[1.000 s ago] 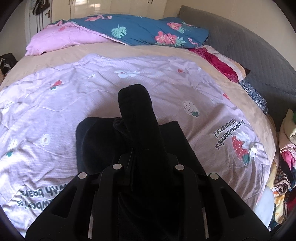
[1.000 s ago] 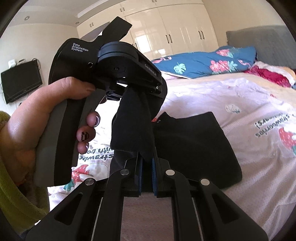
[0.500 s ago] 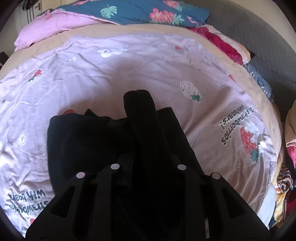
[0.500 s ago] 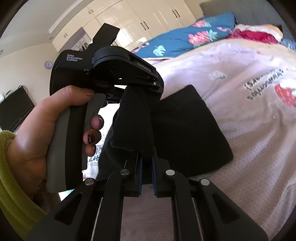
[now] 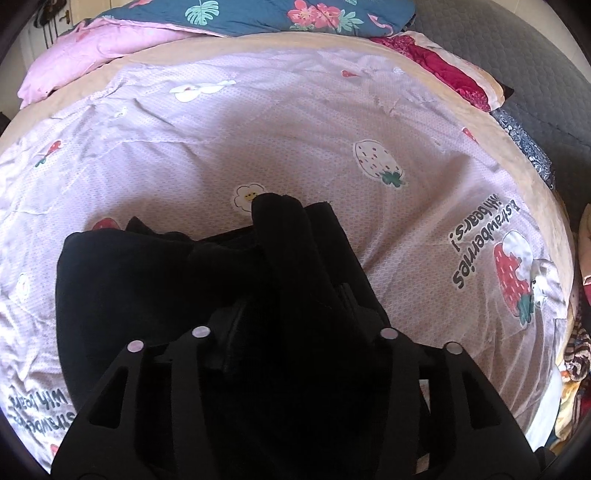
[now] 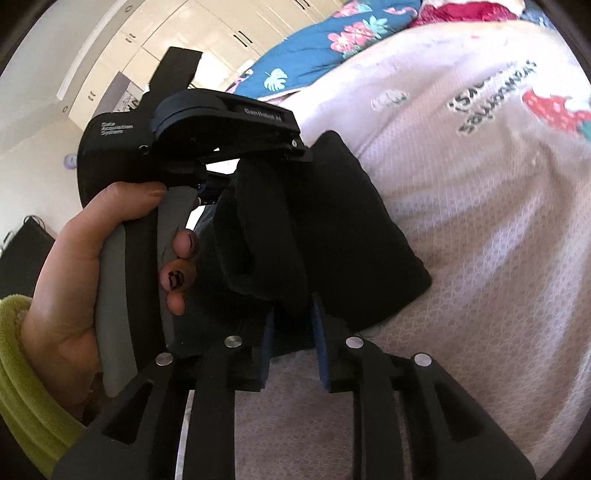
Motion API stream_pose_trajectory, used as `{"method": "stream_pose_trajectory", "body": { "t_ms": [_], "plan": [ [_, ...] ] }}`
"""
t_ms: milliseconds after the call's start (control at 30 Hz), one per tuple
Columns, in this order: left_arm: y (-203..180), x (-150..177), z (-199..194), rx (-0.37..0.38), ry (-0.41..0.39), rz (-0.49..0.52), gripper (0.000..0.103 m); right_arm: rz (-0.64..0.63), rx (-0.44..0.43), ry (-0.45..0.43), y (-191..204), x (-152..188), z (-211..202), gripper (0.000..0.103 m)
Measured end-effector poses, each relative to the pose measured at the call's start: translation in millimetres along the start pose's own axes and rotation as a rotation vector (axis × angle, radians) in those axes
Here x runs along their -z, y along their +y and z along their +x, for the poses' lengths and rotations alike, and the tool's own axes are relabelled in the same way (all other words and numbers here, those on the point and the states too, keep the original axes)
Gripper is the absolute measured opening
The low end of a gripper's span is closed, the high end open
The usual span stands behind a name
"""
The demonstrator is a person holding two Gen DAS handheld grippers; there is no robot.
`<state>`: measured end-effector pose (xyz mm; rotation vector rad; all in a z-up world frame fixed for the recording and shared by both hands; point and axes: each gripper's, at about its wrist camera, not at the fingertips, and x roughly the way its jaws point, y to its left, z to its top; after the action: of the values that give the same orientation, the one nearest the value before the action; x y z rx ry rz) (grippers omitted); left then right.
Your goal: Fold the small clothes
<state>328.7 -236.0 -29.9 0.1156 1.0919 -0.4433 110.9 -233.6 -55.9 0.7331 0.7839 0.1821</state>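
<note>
A black garment lies partly folded on the pink strawberry quilt. My left gripper points steeply down over it. Its jaws are opening, and a raised black fold still stands loose between the spread fingers. In the right wrist view the same garment lies on the quilt. My right gripper is also opening, its blue pads apart with a hanging flap of cloth between them. A hand in a green sleeve holds the left gripper's black housing right beside it.
A blue floral pillow, a pink pillow and a red blanket lie at the head of the bed by a grey headboard. Piled clothes sit past the bed's right edge. Cream wardrobes stand behind.
Both grippers have sunk toward the bed with the black fold. Their jaws, shut on the cloth before, now stand apart. The right gripper's view has rolled.
</note>
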Motion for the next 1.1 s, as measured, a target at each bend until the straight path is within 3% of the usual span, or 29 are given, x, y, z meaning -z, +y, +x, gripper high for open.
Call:
{"method": "stream_pose_trajectory", "body": {
  "t_ms": [67, 233, 300, 400, 567, 767, 1100],
  "plan": [
    [1.4, -1.5, -2.9, 0.068, -0.016, -0.029, 0.074, 0.008, -0.001, 0.017, 0.1, 1.1, 1.2, 0.023],
    [6.0, -5.3, -21.5, 0.158, -0.065, -0.080, 0.076, 0.027, -0.024, 0.046, 2.2, 0.8, 3.6, 0.030],
    [10.8, -4.4, -36.7, 0.173, -0.105, -0.085, 0.078, 0.031, -0.065, 0.068, 4.5, 0.4, 3.3, 0.046],
    [28.9, 1.7, -61.9, 0.159, -0.165, -0.090, 0.079, 0.039, -0.106, 0.096, 7.5, -1.3, 0.3, 0.062],
    [79.5, 30.1, -85.5, 0.085, -0.213, -0.145, 0.080, 0.086, -0.185, 0.126, 2.6, -20.1, -9.8, 0.079],
    [117.0, 73.3, -78.0, 0.038, -0.196, -0.198, 0.080, 0.121, -0.195, 0.191, -11.4, -60.6, 4.0, 0.082],
    [102.2, 97.6, -63.7, 0.021, -0.184, -0.128, 0.082, 0.103, -0.148, 0.352, -3.1, -125.7, 70.1, 0.081]
  ]
}}
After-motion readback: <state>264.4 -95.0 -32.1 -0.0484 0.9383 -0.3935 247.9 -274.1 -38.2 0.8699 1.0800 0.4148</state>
